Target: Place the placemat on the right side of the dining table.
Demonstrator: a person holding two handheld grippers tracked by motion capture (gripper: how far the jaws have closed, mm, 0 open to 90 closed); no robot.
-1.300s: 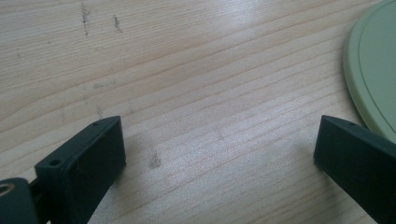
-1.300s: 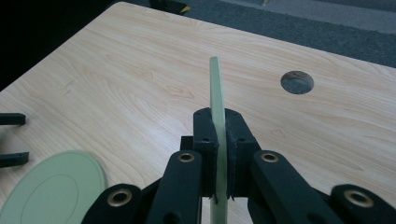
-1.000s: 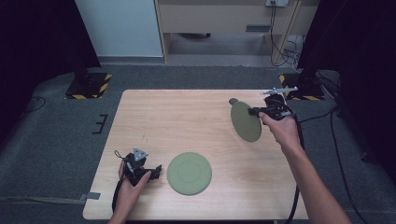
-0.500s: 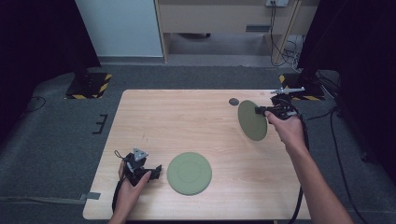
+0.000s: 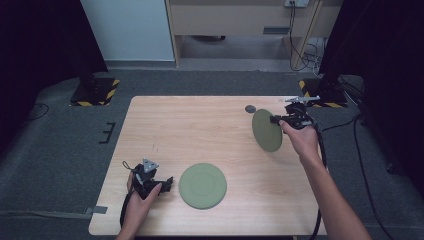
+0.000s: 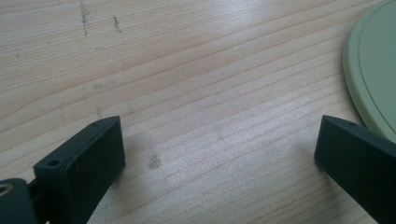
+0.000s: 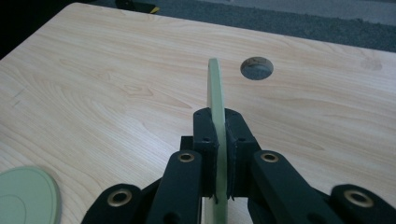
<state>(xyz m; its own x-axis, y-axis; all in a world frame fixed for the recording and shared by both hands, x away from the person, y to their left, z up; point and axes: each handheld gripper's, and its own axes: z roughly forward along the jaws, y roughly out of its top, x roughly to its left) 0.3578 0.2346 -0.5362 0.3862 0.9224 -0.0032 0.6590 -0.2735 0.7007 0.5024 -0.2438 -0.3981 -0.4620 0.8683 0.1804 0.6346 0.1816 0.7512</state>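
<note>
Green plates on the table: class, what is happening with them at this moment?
A person works at a wooden table with a gripper in each hand. The right gripper is shut on the rim of one green plate, holding it on edge above the table's far right part, near a round hole. A second green plate lies flat near the front edge. The left gripper rests beside it with its jaws open, holding nothing.
</note>
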